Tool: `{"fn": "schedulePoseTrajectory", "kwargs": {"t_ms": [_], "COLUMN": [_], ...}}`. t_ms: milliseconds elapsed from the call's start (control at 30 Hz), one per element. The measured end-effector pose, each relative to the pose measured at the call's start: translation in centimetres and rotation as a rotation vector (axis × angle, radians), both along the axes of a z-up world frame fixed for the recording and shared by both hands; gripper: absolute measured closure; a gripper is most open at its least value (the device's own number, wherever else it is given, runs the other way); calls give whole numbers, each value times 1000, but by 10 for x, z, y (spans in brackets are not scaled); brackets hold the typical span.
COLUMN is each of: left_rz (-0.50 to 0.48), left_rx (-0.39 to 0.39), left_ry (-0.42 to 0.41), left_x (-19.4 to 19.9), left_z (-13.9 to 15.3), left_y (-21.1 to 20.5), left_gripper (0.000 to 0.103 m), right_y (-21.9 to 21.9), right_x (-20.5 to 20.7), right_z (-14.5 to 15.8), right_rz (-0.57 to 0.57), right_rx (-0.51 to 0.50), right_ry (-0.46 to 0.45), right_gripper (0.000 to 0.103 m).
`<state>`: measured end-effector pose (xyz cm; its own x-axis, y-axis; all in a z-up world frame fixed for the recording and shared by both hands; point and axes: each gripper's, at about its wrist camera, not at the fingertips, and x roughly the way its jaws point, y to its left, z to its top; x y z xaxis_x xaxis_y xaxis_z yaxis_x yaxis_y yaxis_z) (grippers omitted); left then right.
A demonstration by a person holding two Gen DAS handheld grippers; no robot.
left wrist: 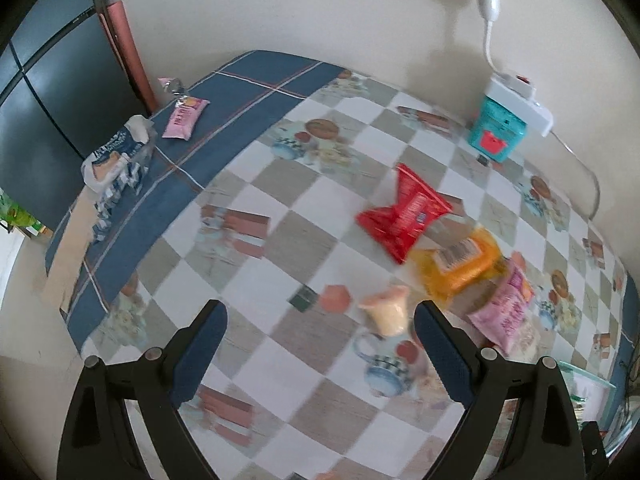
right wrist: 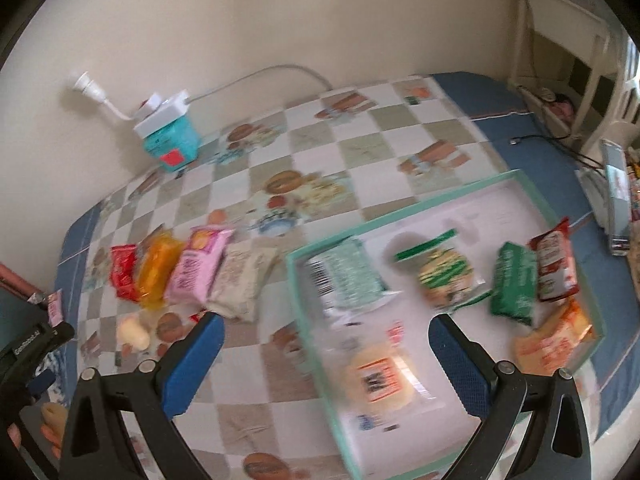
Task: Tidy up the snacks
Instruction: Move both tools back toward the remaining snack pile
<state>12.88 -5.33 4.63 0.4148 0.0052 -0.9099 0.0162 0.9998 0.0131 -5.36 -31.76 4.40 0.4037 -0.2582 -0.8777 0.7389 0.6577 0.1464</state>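
While both grippers gape wide, empty: small pale-yellow soft packet (left wrist: 387, 314) near left gripper (left wrist: 320, 320) right fingertip; light, squashy, pinch mid-body.

Setting: a domestic room, most likely a home kitchen or dining area. Indicators: the tabletop (left wrist: 280, 128) carries a checked oilcloth printed with food and crockery motifs, and stands against a plain cream wall (left wrist: 280, 8) beside a dark refrigerator-like cabinet (left wrist: 60, 92). Further indicators: a white power strip (left wrist: 520, 100) rests on a teal tin (left wrist: 496, 128), and packaged snacks (right wrist: 192, 276) lie on the cloth.
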Motion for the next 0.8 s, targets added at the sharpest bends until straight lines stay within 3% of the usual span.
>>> {"fn": "schedulePoseTrajectory", "kwargs": {"t_ms": [433,800], "left_rz": [60,71], "left_rx": [-19,-50], "left_ry": [6,35], "left_x": [27,34], "left_z": [-3,-11], "left_y": [56,68], "left_gripper": [8,8], "right_y": [50,67], "right_x": [47,67], "right_z": [-16,-24], "right_rz": [104,154], "right_rx": [26,30], "right_ry": [15,28], "right_gripper": [0,0]}}
